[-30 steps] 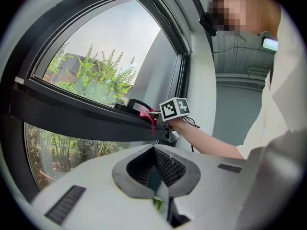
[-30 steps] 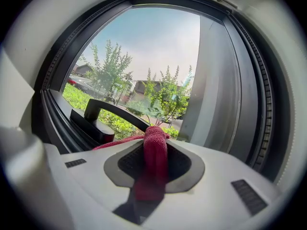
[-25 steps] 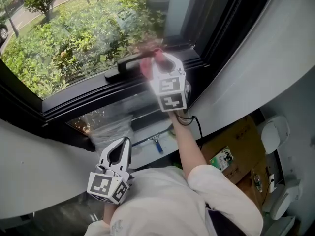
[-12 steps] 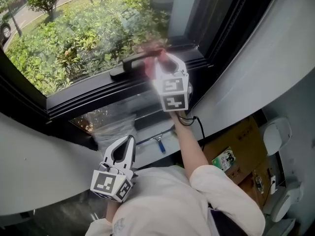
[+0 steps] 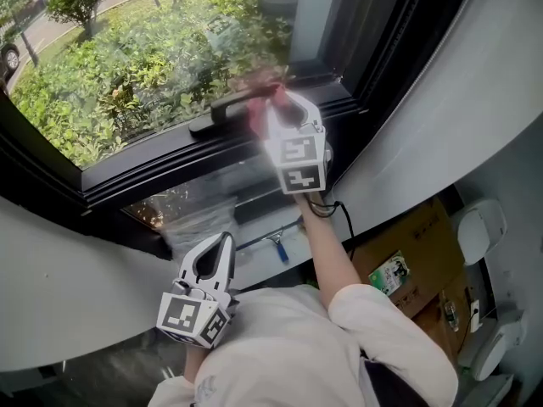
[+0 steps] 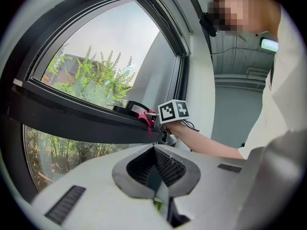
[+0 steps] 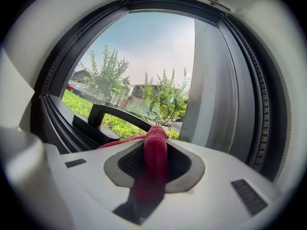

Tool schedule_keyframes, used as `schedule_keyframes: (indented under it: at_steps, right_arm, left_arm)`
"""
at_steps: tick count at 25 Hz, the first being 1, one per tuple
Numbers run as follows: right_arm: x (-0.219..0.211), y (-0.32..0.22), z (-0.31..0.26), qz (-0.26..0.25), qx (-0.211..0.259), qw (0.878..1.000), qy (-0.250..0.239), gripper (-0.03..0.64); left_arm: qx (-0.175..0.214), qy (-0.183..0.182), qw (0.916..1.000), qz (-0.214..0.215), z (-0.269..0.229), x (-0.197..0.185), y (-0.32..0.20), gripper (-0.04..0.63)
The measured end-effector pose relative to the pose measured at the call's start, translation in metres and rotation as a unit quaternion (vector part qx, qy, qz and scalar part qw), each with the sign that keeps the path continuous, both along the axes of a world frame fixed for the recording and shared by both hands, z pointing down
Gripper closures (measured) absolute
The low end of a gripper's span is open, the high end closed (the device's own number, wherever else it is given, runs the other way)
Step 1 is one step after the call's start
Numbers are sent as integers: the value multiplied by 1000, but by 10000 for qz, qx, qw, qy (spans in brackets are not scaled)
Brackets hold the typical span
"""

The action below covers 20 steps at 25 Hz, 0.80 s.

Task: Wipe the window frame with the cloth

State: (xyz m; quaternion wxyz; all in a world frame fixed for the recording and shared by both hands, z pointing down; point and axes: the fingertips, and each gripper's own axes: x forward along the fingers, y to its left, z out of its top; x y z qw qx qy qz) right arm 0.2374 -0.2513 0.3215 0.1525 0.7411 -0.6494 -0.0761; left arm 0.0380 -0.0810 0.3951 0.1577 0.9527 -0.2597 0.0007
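Fingers of right gripper (image 7: 156,133) clamp the red cloth (image 7: 154,159), its tip poking ahead of them at window frame (image 5: 157,172) beside the handle (image 7: 112,110), left gripper (image 6: 154,153) fingers pressed together, empty; risk: cloth snags handle and slips out.

A brown cardboard box (image 5: 416,248) sits on the floor at lower right. A green-printed packet (image 5: 389,275) lies on its near flap. White rounded devices (image 5: 477,231) stand just right of the box. A blue-handled tool (image 5: 277,248) lies left of it. Green shrubs (image 5: 144,66) grow outside, far up-left of it.
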Motion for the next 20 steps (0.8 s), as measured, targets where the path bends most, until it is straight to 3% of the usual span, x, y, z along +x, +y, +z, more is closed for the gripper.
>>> schedule_keyframes:
  at_steps: [6,12,20]
  right_arm:
    - [-7,10,2,-204,85,9995,-223,522]
    - [-12,10,0,-319,169,9993,-50,522]
    - [0,32,-11,-761,821,9932,305,522]
  left_arm:
    - [-16,-31,10000,-8,1,0,-2,586]
    - [-5,-68,10000,-9,-1,2,-2,586]
    - [-45,-134,9998,-104,1,-2,-4,586]
